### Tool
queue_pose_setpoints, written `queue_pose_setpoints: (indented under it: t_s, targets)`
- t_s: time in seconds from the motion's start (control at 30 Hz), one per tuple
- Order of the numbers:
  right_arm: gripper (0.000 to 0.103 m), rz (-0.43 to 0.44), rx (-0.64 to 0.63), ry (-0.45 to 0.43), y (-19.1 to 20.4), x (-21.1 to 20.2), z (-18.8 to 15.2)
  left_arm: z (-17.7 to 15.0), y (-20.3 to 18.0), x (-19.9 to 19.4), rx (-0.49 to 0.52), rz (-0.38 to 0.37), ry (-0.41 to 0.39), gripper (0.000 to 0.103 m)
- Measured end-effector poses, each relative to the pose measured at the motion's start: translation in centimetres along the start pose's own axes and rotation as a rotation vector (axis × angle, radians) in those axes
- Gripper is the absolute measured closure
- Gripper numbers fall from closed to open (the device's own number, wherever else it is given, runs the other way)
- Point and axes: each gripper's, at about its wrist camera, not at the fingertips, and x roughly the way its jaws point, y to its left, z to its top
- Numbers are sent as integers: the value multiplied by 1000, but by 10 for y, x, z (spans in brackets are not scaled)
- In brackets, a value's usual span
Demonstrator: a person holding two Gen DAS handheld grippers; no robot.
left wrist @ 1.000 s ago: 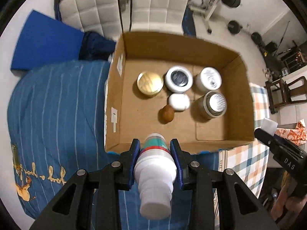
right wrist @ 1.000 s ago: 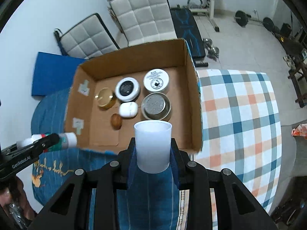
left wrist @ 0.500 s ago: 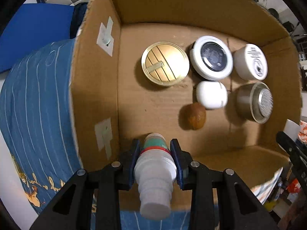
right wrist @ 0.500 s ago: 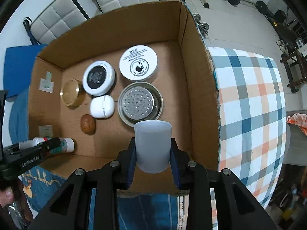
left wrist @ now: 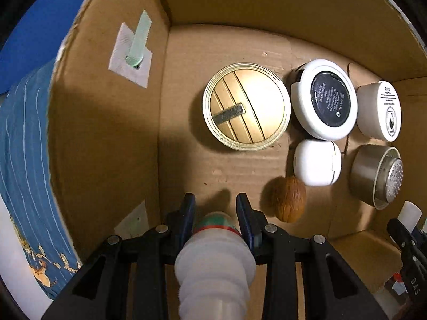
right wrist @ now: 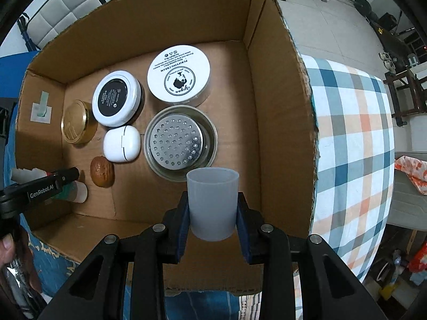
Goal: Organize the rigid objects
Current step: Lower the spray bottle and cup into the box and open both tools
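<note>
My left gripper (left wrist: 215, 208) is shut on a small white bottle (left wrist: 214, 256) with a green and red band, held low inside the cardboard box (left wrist: 106, 133) near its front left corner. The bottle (right wrist: 76, 190) and left gripper (right wrist: 72, 173) also show in the right wrist view. My right gripper (right wrist: 212, 202) is shut on a translucent white cup (right wrist: 212, 202), held over the box's (right wrist: 280, 106) front part, just in front of a metal strainer (right wrist: 177, 142).
In the box lie a gold tin (left wrist: 246, 106), a black-topped white compact (left wrist: 324, 98), a white cream jar (left wrist: 379, 110), a white case (left wrist: 317, 162), a walnut (left wrist: 289, 198) and the strainer (left wrist: 377, 177). A checked cloth (right wrist: 355, 133) lies to the right.
Both grippers have moved forward and down into the box with their loads. The bottle now hangs close over the box floor beside the walnut.
</note>
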Motion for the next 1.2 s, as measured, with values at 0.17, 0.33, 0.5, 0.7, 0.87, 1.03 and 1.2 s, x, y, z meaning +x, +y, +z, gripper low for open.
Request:
queue_pose_setpoints:
  t_s: [0.17,0.33,0.5,0.7,0.87,1.03,1.2]
  targets:
    - [69,-18,-7,38,1,8,4,12,-1,3,2,13,16,74]
    - [69,-13,-1,62,-2,14,3,18,2,5,-10,1,22,73]
    - [69,7,-2,87,-3,22,3,22,11,8,-36,-31,68,71]
    - [69,22,-4,117,-6,33,2,9,13,1,-51,-53,65,66]
    - [69,30,-6,123,-8,39,0,0,14,-5,-67,-60,41,63]
    - [69,37,-20,113,-3,40,0,-11,12,-12,-74,-72,-6,59]
    - [68,50,-20,111,0,37,-2,-33,-10,-23,-36,-54,-54,27]
